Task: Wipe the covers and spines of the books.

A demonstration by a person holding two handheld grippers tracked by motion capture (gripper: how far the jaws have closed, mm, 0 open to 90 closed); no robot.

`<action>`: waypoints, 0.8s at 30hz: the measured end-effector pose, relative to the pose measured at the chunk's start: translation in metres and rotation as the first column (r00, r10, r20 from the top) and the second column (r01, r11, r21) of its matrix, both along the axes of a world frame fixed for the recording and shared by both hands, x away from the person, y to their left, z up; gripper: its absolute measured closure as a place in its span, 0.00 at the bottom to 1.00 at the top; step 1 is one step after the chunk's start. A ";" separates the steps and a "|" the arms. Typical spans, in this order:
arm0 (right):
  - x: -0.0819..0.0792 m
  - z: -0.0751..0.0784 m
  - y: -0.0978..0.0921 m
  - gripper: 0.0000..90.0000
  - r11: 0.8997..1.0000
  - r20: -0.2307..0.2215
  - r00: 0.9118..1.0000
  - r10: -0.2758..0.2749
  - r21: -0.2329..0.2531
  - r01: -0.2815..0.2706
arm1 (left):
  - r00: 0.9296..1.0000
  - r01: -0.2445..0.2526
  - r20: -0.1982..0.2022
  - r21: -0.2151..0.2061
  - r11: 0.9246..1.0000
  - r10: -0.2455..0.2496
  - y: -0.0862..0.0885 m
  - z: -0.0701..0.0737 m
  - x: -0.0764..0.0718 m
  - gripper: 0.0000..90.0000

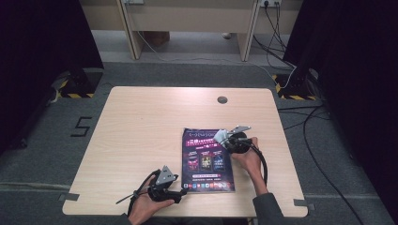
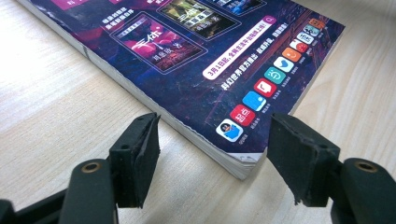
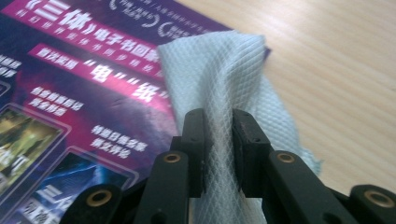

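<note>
We see right gripper [image 3: 218, 140] jaws clamped on pale-blue mesh cloth [image 3: 224, 79] over purple glossy magazine [image 2: 196, 60], cover reading "三体" and "电纸"; left gripper [image 2: 212, 154] jaws wide at its corner, on light wood tabletop [image 1: 141, 122].

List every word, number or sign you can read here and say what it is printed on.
"三体" and "电子书": magazine cover, top headline, right gripper view.
"电" and "纸": pink band below that headline.
"3月1日起": white banner on the cover, left gripper view; the rest is too blurred.
"5": marked on the grey floor left of the table.
App icon captions and poster titles: too small to read.
</note>
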State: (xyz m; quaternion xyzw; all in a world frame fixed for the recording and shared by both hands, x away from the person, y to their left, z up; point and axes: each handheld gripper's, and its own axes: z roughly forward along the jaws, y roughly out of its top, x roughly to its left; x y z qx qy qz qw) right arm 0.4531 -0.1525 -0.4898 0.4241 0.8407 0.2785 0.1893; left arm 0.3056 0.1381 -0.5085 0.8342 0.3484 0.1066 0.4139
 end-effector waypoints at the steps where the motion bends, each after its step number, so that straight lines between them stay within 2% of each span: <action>1: -0.002 0.000 0.003 0.85 1.000 0.009 1.000 0.004 -0.017 -0.004 | 1.000 0.001 0.002 -0.005 1.000 -0.001 0.000 0.000 0.000 0.38; 4: -0.006 0.001 0.011 0.84 0.999 0.009 0.999 0.037 -0.029 -0.036 | 1.000 0.002 0.001 -0.003 1.000 -0.002 0.001 0.000 -0.001 0.38; 8: -0.015 0.001 0.027 0.84 0.994 -0.017 0.994 0.107 0.003 -0.107 | 1.000 0.008 -0.002 0.002 1.000 -0.008 0.002 0.001 -0.002 0.38; 11: -0.022 0.001 0.044 0.85 0.987 -0.028 0.987 0.161 0.024 -0.161 | 1.000 0.007 -0.004 -0.002 1.000 -0.007 0.002 0.001 -0.003 0.38; 15: -0.033 0.000 0.069 0.84 0.972 -0.029 0.972 0.234 0.032 -0.233 | 1.000 0.008 -0.010 -0.003 1.000 -0.008 0.004 0.002 -0.006 0.37; 18: -0.041 0.000 0.086 0.84 0.958 -0.031 0.957 0.288 0.031 -0.287 | 1.000 0.007 -0.013 -0.006 1.000 -0.007 0.007 0.002 -0.009 0.37; 24: -0.057 0.000 0.105 0.84 0.934 -0.040 0.934 0.355 0.039 -0.354 | 1.000 0.001 -0.022 -0.007 1.000 -0.002 0.009 0.002 -0.010 0.36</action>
